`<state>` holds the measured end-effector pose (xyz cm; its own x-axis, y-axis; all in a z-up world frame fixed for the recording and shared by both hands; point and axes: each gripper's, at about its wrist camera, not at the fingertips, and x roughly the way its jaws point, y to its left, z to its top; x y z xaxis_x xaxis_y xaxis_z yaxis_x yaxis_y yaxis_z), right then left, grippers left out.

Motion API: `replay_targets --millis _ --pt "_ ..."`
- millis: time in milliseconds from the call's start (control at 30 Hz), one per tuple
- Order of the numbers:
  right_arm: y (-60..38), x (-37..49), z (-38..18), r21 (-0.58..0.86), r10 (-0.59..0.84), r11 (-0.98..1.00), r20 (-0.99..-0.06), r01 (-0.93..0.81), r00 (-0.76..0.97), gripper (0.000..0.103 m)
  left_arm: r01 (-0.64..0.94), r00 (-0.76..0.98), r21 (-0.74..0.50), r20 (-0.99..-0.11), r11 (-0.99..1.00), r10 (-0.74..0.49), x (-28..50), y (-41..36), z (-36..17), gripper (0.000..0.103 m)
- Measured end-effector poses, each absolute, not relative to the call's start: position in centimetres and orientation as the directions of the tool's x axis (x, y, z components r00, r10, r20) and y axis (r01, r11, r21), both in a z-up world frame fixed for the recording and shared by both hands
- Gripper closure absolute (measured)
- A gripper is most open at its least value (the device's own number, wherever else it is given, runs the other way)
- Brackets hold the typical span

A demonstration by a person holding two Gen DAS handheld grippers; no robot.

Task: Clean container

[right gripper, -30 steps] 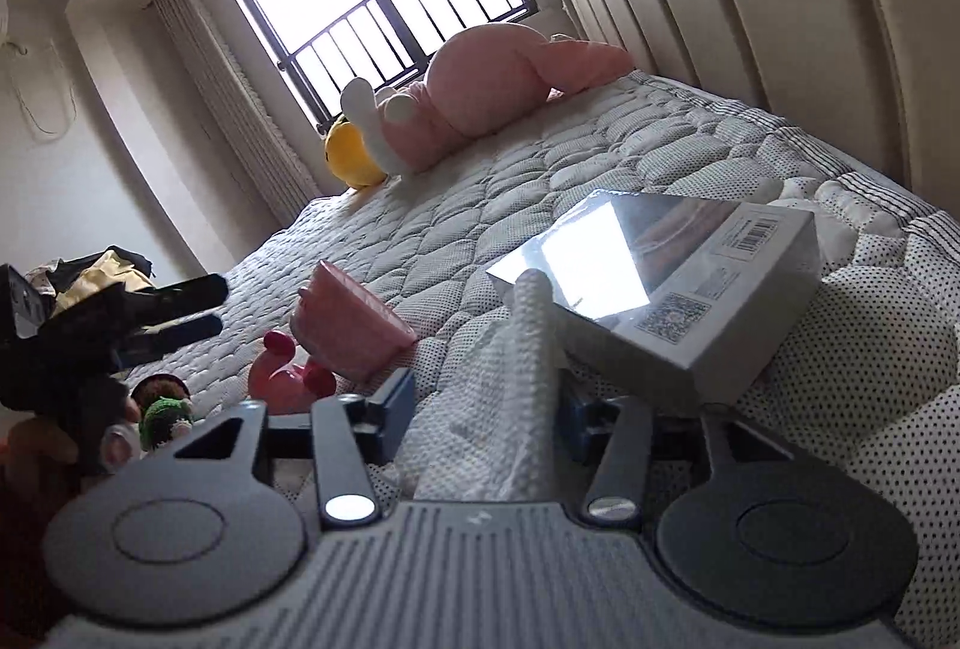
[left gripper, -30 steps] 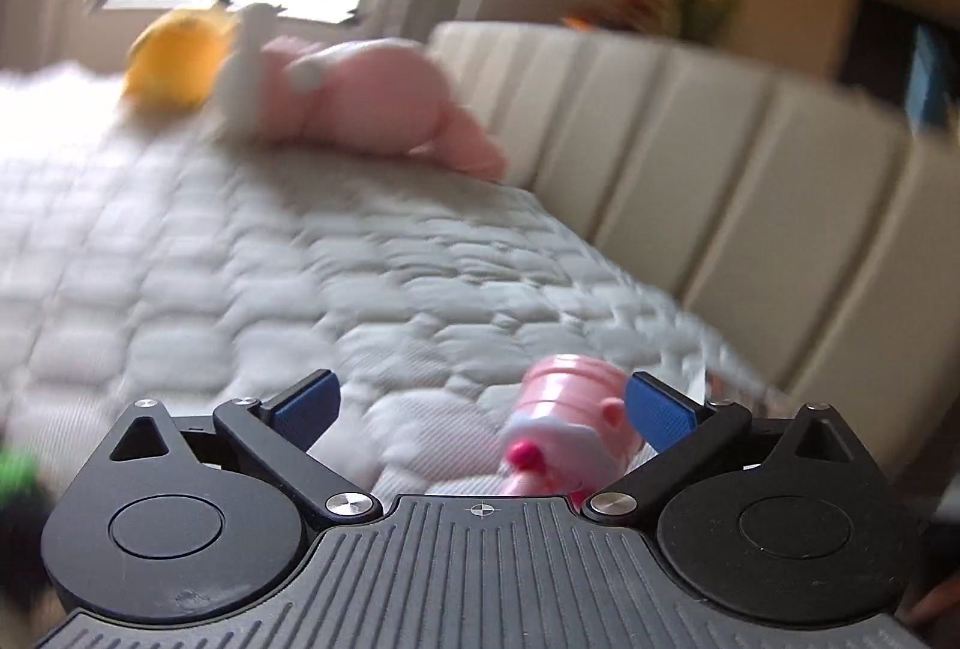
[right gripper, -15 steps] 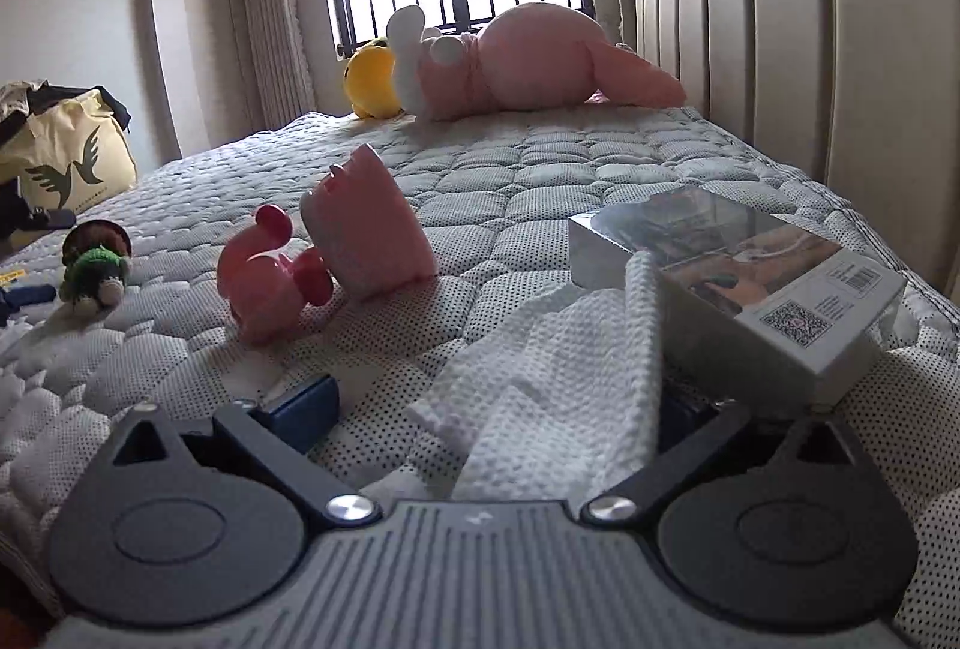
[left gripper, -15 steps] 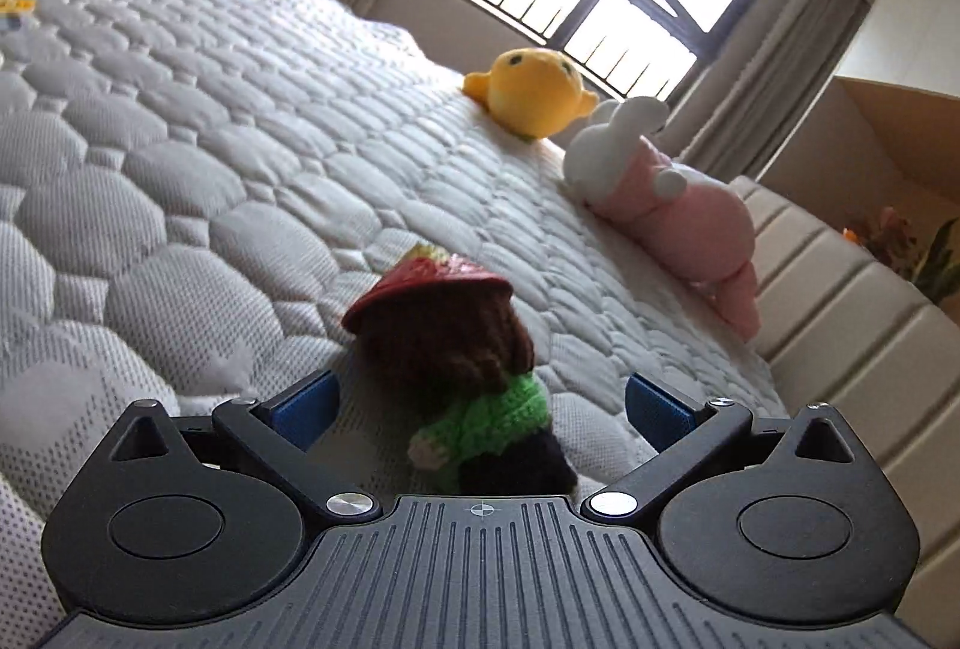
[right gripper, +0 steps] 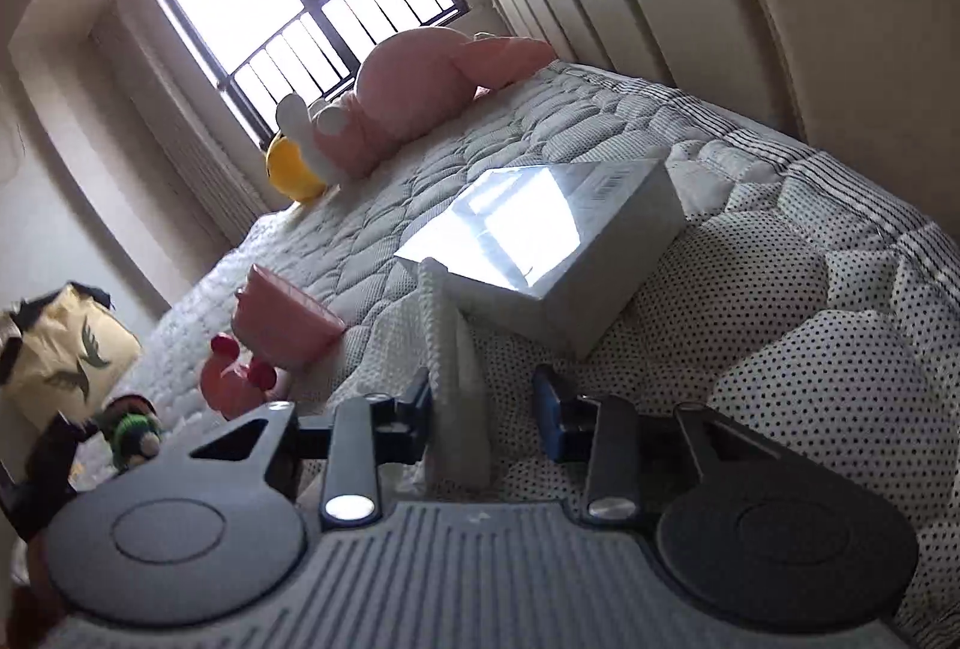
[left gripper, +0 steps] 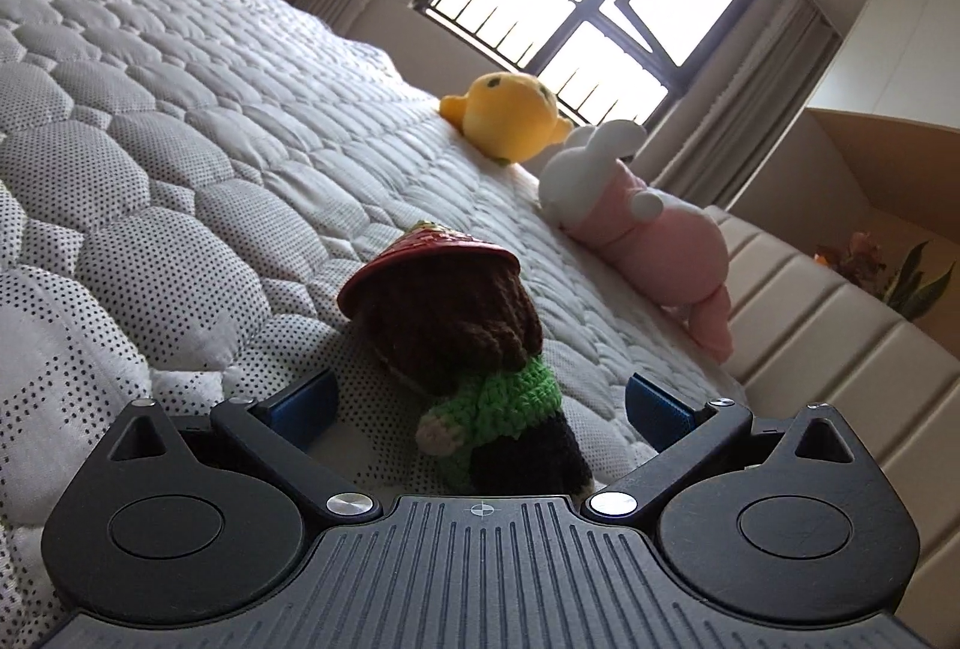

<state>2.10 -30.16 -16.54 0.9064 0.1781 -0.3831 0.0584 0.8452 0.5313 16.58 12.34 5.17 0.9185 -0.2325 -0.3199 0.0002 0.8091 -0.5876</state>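
Am straddling crocheted doll (left gripper: pixel 474 379) with left gripper (left gripper: pixel 480 403), jaws spread wide, nothing clamped, lining up to clear toy. Right gripper (right gripper: pixel 483 403) partly parted, white cloth (right gripper: pixel 453 343) lying loose between fingers. Am judging grey box (right gripper: pixel 558 241) as container, resting on mattress (right gripper: pixel 780 301) just beyond cloth

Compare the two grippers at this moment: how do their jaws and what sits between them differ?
The left gripper has its jaws spread wide around a crocheted doll, neither pad touching it; the right gripper has narrower jaws with a white cloth between them, apparently against only one pad. The doll is bulky and dark, the cloth thin and draped. Both work low over the quilted mattress.
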Motion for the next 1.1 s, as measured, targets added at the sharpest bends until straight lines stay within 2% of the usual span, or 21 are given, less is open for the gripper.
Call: replay_targets --millis 100,167,233,267,300,367,400,500,700,900,1000,1100 --pt "-28.6 3.9 -15.5 0.557 0.29 0.829 -0.34 -0.057 0.894 0.061 0.005 0.923 -0.594 -0.307 0.804 -0.233 16.1 12.6 4.9 0.0" --pt "-27.5 5.2 -14.9 0.48 0.251 0.876 -0.372 -0.046 0.894 0.061 0.01 0.925 -0.6 -0.299 0.8 -0.236 15.8 12.7 4.8 0.0" --pt "-27.7 6.0 -15.2 0.498 0.254 0.866 -0.372 -0.039 0.893 0.059 0.015 0.927 -0.606 -0.291 0.795 -0.239 15.6 12.9 4.7 0.0" --pt "-27.9 6.1 -15.3 0.521 0.262 0.853 -0.363 -0.038 0.894 0.046 0.017 0.928 -0.61 -0.286 0.793 -0.24 15.5 12.9 4.6 0.0" --pt "-28.2 5.9 -15.4 0.531 0.246 0.847 -0.352 -0.023 0.903 0.038 0.019 0.929 -0.612 -0.282 0.79 -0.241 15.4 13.0 4.6 0.0" --pt "-28.7 5.5 -15.7 0.545 0.207 0.838 -0.339 0.012 0.918 0.004 0.02 0.929 -0.614 -0.28 0.789 -0.241 15.2 13.0 4.5 0.0" --pt "-29.1 5.5 -16.2 0.565 0.203 0.825 -0.326 0.018 0.924 0.002 0.021 0.93 -0.615 -0.277 0.788 -0.241 15.3 12.9 4.5 0.0" --pt "-29.7 4.8 -17.0 0.617 0.204 0.787 -0.257 -0.002 0.945 0.0 0.027 0.933 -0.624 -0.265 0.781 -0.243 15.1 13.0 4.5 0.0" --pt "-29.0 4.9 -16.8 0.585 0.176 0.811 -0.27 0.016 0.947 0.0 0.026 0.934 -0.626 -0.263 0.78 -0.242 15.0 12.9 4.5 0.0" --pt "-29.3 5.0 -16.9 0.622 0.184 0.783 -0.251 0.014 0.95 0.0 0.027 0.935 -0.63 -0.259 0.776 -0.242 14.9 13.0 4.7 0.0" --pt "-29.4 5.2 -16.5 0.653 0.19 0.756 -0.27 0.035 0.944 0.0 0.028 0.936 -0.633 -0.256 0.774 -0.243 15.0 12.9 4.7 0.0" --pt "-28.5 6.1 -15.9 0.617 0.148 0.78 -0.346 0.106 0.926 0.0 0.03 0.936 -0.635 -0.253 0.772 -0.244 15.0 13.0 4.7 0.0"
